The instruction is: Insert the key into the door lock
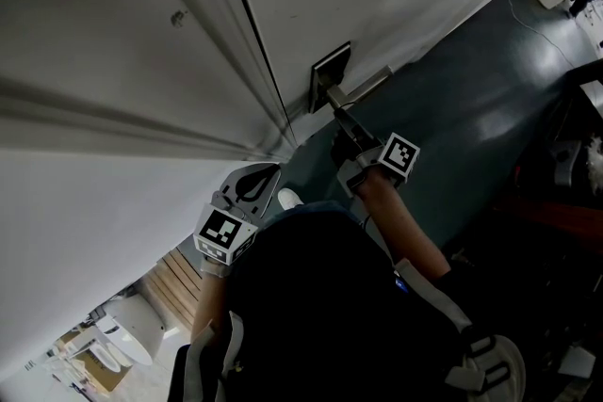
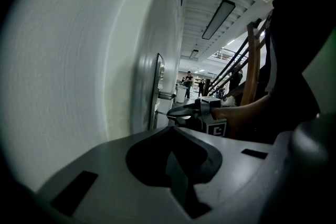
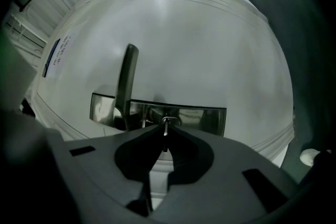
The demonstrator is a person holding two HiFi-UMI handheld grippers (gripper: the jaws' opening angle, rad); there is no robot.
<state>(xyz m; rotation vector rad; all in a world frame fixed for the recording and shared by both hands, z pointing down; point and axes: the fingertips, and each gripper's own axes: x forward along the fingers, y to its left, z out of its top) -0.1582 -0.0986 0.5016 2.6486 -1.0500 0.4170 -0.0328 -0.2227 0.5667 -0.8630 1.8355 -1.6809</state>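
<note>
Key (image 3: 165, 136): small flat metal piece, stiff, light and rather slick; best held by the broad head, leaving the blade free, since a loose pinch would let it twist; it stands edge-on between the jaws, its blade reaching just past their tips.
Right gripper (image 3: 165, 127): jaws closed down to the thickness of the key and clamped on it; tips just short of the lock plate (image 3: 205, 119).
Keyhole (image 3: 169, 121): straight ahead of the jaws, with the blade at its mouth; how deep it sits, I cannot tell.
Handle (image 3: 126, 81): to the left of the jaws and clear of them.
Left gripper (image 2: 171, 129): jaws pressed together on nothing; it hangs beside the door (image 2: 79, 60), well apart from the key.
</note>
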